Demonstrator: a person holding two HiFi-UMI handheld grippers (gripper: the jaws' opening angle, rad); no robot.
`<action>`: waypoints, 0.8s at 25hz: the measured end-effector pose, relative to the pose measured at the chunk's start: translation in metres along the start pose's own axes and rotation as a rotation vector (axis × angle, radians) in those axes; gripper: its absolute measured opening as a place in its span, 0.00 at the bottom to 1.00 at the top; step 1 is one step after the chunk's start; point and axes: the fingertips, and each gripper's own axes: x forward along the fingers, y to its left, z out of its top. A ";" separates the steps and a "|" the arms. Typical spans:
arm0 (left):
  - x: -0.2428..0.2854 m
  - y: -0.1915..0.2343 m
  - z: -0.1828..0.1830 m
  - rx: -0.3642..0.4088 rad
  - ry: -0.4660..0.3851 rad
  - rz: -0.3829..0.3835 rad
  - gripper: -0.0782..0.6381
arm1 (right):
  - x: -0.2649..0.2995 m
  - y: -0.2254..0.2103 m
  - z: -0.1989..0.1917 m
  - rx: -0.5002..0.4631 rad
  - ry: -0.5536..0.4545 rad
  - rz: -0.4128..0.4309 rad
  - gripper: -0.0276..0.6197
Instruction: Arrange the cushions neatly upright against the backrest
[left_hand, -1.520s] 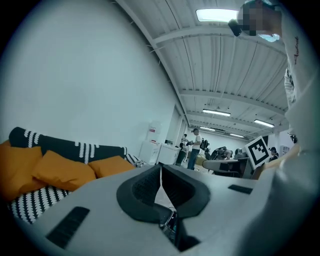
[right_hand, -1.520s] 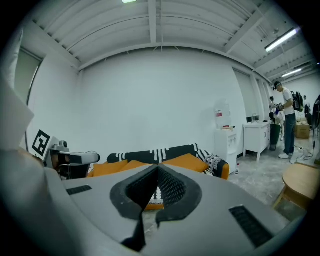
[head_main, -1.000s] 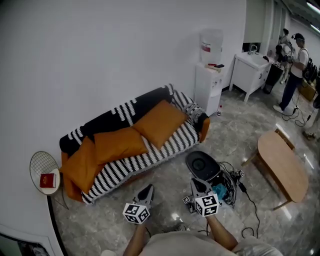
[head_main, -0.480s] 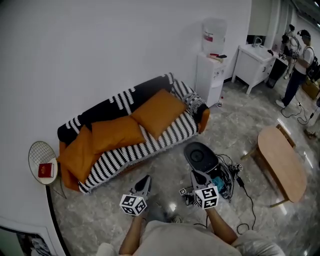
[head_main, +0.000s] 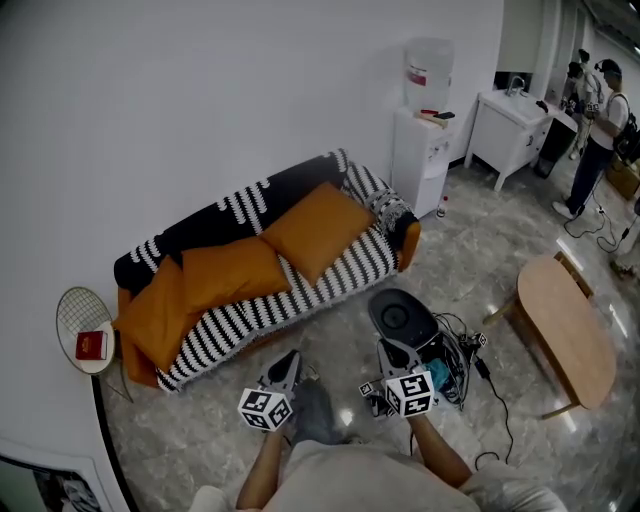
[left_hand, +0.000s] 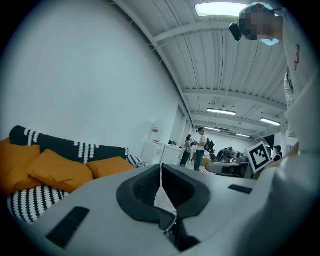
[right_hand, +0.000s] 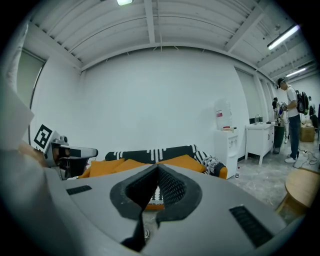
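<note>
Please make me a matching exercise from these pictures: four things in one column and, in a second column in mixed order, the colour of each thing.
Things:
1. cushions
2. book
3. water dispenser
4. low table

Colours:
A. white
B. orange
C. light wood
D. red

Pairs: 1-B, 2-D, 3-A, 4-C
</note>
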 end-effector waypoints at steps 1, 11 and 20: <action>0.002 0.004 0.000 -0.001 -0.002 0.002 0.16 | 0.005 0.000 0.000 -0.001 -0.002 0.002 0.08; 0.058 0.069 0.006 -0.037 0.004 -0.015 0.16 | 0.084 -0.012 0.003 -0.012 0.027 -0.015 0.08; 0.135 0.141 0.040 -0.091 0.017 -0.062 0.16 | 0.181 -0.035 0.034 -0.037 0.080 -0.042 0.08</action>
